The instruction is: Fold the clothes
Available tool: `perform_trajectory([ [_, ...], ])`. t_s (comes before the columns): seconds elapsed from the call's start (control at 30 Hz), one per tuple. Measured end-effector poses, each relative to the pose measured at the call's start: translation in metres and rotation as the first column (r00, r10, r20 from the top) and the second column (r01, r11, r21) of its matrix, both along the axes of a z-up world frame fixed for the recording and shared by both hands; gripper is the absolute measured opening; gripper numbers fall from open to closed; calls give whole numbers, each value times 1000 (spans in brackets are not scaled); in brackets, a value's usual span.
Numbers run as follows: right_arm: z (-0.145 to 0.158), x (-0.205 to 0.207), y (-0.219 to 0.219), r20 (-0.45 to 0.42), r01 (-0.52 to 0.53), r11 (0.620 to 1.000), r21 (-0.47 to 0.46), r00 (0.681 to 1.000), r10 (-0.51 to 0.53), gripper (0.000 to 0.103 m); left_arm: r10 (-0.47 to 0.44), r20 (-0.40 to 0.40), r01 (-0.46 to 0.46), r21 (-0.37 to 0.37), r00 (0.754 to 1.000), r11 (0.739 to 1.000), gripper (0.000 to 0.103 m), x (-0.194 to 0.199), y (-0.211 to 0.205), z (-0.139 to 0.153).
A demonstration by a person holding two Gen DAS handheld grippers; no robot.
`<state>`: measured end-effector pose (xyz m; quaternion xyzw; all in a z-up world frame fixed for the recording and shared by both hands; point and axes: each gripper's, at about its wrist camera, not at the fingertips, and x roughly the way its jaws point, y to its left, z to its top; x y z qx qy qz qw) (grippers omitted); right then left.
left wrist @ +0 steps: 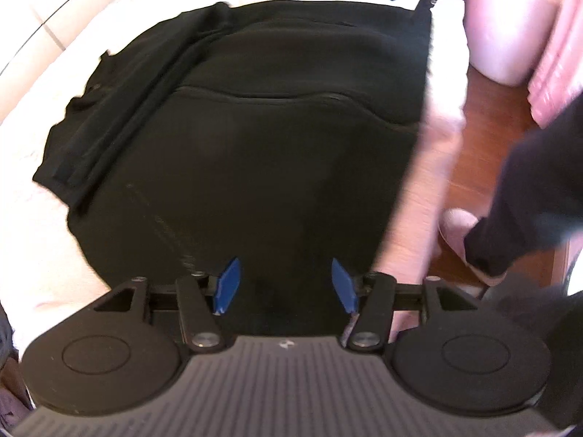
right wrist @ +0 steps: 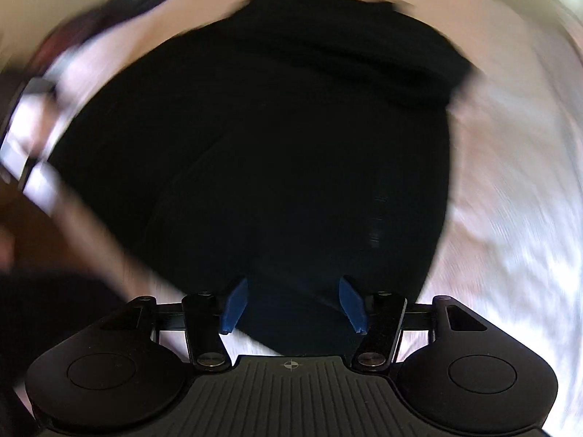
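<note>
The black garment [left wrist: 255, 138] is spread flat on the bed [left wrist: 43, 218], near its floor-side edge. Left gripper [left wrist: 284, 286] and right gripper [right wrist: 293, 304] are angled steeply down over it — jaws spread, nothing pinched. An even, aligned two-point pinch at one hem is advised.

A black garment [left wrist: 255, 138] lies spread on a pale bed cover [left wrist: 43, 255], with 1 sleeve folded along its left side and a curved seam running across its middle. The left gripper [left wrist: 286, 286] hangs above the garment's near edge, its 2 blue fingertips [left wrist: 229, 284] standing apart with nothing pinched between them. To the right lies wooden floor [left wrist: 484, 138], a pale round tub [left wrist: 510, 29] and a person's dark-clad leg [left wrist: 528, 196] (blurred).
</note>
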<state>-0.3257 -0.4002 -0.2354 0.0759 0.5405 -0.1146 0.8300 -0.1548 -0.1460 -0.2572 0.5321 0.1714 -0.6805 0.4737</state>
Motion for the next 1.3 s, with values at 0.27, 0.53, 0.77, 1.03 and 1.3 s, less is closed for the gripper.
perform_trajectory([
  [0.27, -35, -26, 40, 14, -343, 906, -248, 934, 358, 60, -17, 219, 41, -104, 976, 994, 55, -13, 35, -48],
  [0.53, -88, -50, 84, 8, -382, 757, -530, 891, 455, 60, -116, 391, 245, -297, 913, 923, 59, -9, 71, -80],
  [0.77, -121, -57, 86, 86, -273, 674, -686, 890, 447, 61, 10, 422, 207, -464, 906, 862, 66, -3, 82, -96],
  [1.03, -117, -67, 125, 115, -256, 628, -735, 865, 488, 61, 78, 478, 183, -474, 875, 861, 61, -26, 80, -104],
  [1.3, -141, -28, 163, 71, -326, 584, -744, 829, 554, 61, 150, 456, 84, -453, 877, 888, 64, -29, 63, -97],
])
